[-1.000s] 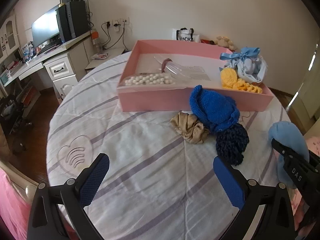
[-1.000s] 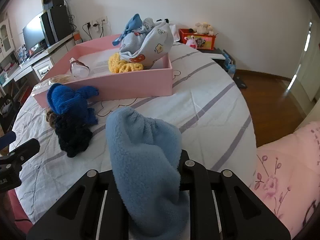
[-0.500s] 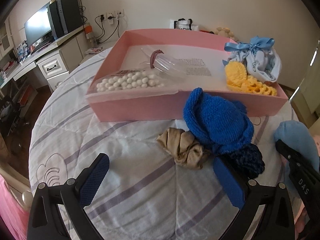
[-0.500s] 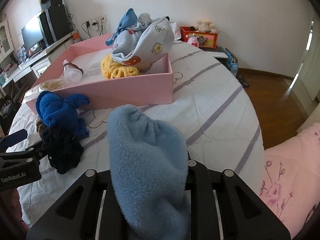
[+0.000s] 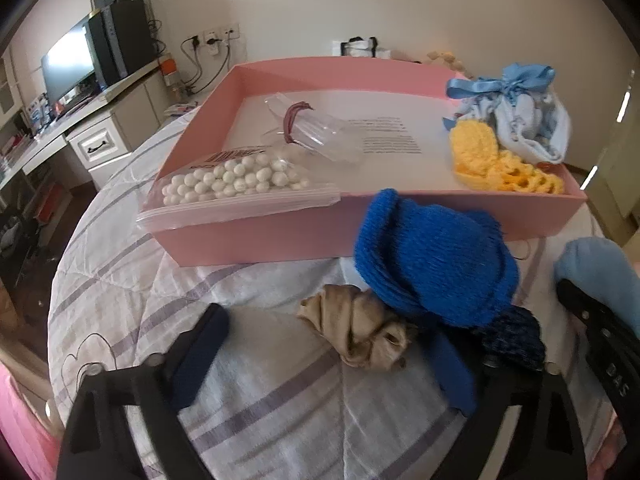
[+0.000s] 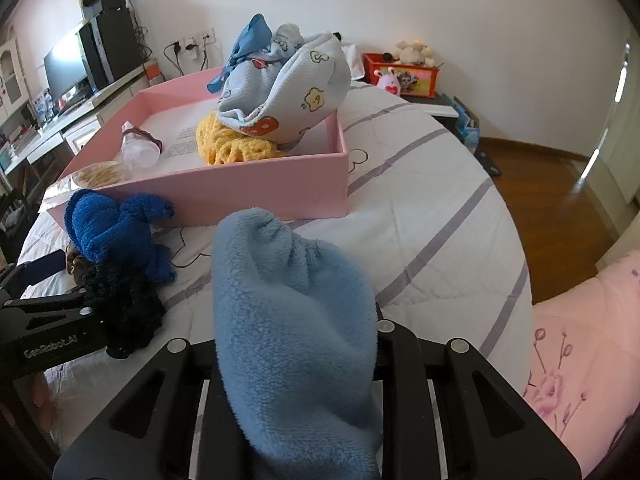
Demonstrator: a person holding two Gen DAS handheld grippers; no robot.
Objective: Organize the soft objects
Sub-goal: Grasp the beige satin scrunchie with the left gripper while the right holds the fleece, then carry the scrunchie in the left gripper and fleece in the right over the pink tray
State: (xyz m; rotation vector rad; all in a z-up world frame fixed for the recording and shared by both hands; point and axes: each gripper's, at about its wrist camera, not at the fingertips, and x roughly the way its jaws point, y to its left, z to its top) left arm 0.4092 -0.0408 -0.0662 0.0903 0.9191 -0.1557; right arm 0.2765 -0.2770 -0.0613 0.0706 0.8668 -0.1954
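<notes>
A beige scrunchie (image 5: 360, 336) lies on the striped quilt between the blue pads of my left gripper (image 5: 324, 360). Its jaws are closing, and the pads stand clear of the scrunchie. A blue knit hat (image 5: 432, 264) leans on the pink box (image 5: 260, 240) just behind it, over a dark navy knit piece (image 5: 516, 340). My right gripper (image 6: 296, 332) is shut on a light blue fleece piece (image 6: 288, 300), which hides its fingertips. In the box lie a yellow crochet piece (image 6: 232, 144) and a printed baby cloth with a blue ribbon (image 6: 280, 88).
A zip bag of white beads (image 5: 236, 180) hangs over the box's near left corner, with a clear plastic item (image 5: 312, 136) behind it. A desk with a monitor (image 5: 68, 64) stands far left. The bed edge drops to wooden floor (image 6: 560, 200) on the right.
My left gripper has moved forward and down toward the scrunchie, and its pads have drawn closer together. The right gripper keeps its grip on the fleece and has barely moved.
</notes>
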